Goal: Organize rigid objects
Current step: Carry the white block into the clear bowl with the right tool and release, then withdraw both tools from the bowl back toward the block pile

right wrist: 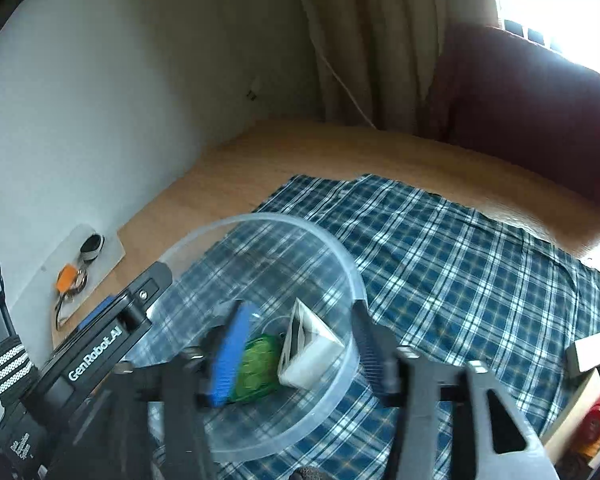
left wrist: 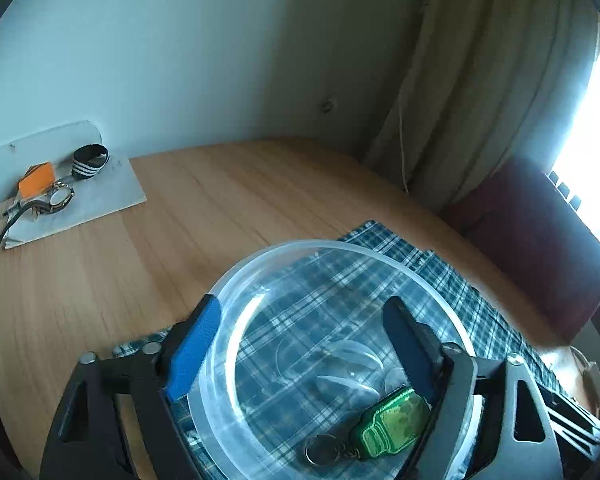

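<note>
A clear plastic bowl (left wrist: 380,258) (right wrist: 260,220) sits on a blue plaid cloth (right wrist: 440,248). Inside it lies a green keychain (left wrist: 392,424) (right wrist: 258,372) with a metal ring (left wrist: 322,450). In the right wrist view a small white box (right wrist: 308,348) rests tilted in the bowl beside the keychain; the left wrist view does not show it. My right gripper (right wrist: 300,308) hangs open over the bowl, its fingers either side of the box and apart from it. My left gripper (left wrist: 302,302) is open at the bowl's left rim, its blue pad (left wrist: 196,352) over the rim, the other finger inside.
A white board (left wrist: 100,200) at the back left carries an orange block (left wrist: 38,178), a watch (left wrist: 60,198) and a striped band (left wrist: 90,162). Near the right edge lie a white box (right wrist: 592,350) and a red object (right wrist: 596,420). A wall, a curtain and a dark red seat (right wrist: 540,112) border the wooden table (left wrist: 220,208).
</note>
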### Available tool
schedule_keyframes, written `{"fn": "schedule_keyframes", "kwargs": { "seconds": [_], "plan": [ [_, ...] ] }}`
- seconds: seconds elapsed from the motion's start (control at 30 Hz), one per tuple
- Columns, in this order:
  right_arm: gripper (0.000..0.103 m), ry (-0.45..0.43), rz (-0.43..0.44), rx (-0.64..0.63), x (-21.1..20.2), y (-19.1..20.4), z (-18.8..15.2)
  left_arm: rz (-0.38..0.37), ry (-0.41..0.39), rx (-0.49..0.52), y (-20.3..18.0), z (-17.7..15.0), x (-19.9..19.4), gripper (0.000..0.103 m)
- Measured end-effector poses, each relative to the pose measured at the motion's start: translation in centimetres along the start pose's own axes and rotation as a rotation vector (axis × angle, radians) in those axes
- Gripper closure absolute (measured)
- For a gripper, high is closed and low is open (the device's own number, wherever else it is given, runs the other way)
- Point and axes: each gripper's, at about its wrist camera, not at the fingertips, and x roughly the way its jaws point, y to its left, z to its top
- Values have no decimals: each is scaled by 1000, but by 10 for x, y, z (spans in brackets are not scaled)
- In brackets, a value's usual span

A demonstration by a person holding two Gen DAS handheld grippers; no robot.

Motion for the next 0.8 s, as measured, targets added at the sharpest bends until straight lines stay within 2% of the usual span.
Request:
{"fn": "schedule_keyframes", "kwargs": {
  "seconds": [0.1,0.23,0.4,0.67,0.8],
  "plan": [
    [40,1,-8,16,-4,-7,-4,-4,-2,-1,-1,0,-1,14],
    [32,2,-31,55,-9,-22,-15,-11,11,1,-2,-1,1,13],
    [28,12,-31,121,-19,-39,-33,-17,20,8,-4,-2,2,13],
    [11,-15,-46,177,-38,-53,-53,-25,26,31,-9,-5,2,13],
    [8,-16,-73,181,-41,-58,-62,-32,29,45,-13,-6,2,13]
  ]
}}
